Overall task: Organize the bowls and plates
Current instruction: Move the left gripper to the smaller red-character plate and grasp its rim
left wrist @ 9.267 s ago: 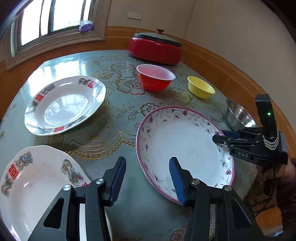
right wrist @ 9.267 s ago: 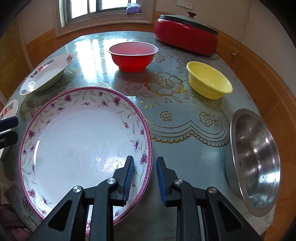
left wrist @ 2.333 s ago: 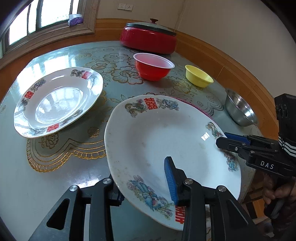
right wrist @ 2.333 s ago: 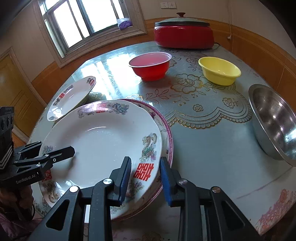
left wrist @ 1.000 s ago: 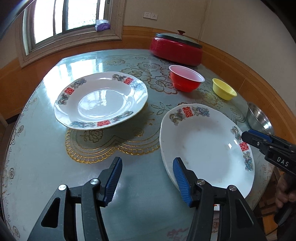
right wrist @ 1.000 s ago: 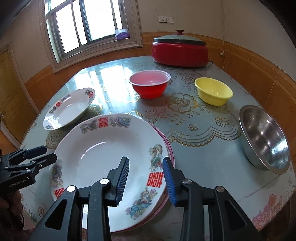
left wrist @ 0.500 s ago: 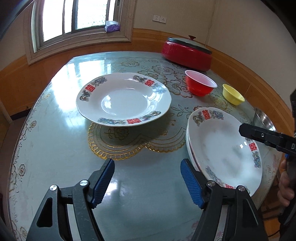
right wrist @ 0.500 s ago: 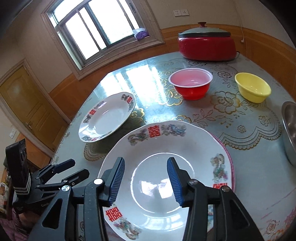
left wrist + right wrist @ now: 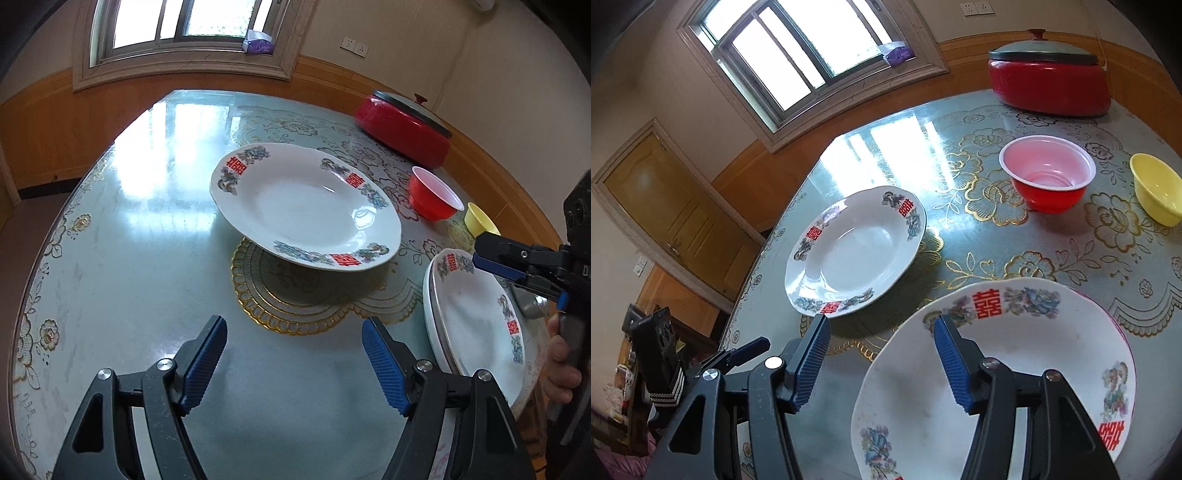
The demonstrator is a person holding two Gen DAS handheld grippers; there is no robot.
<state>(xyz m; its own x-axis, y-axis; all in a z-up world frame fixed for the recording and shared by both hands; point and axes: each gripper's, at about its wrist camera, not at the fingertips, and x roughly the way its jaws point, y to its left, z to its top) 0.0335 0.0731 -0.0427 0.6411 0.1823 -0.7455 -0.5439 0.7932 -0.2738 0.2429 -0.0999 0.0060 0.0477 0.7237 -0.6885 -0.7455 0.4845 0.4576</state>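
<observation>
A white plate with red characters (image 9: pixel 306 206) (image 9: pixel 855 254) sits alone on the table, ahead of both grippers. A second matching plate (image 9: pixel 476 317) (image 9: pixel 1015 369) lies stacked on a purple-flowered plate whose rim (image 9: pixel 1123 332) shows at the right. My left gripper (image 9: pixel 293 354) is open and empty, above the table short of the lone plate. My right gripper (image 9: pixel 881 354) is open and empty, over the left rim of the stack; it also shows in the left wrist view (image 9: pixel 480 254). A red bowl (image 9: pixel 1047 177) and a yellow bowl (image 9: pixel 1156 188) stand further back.
A red lidded pot (image 9: pixel 1047 77) stands at the table's far edge. A steel bowl (image 9: pixel 530 304) peeks out behind the right gripper. The round glass-topped table (image 9: pixel 122 258) has its edge close at the left. A window and a wooden door lie beyond.
Both grippers have swung left toward the lone plate, which now sits nearer the centre of each view. Both stay open and empty. The stacked plate has not moved.
</observation>
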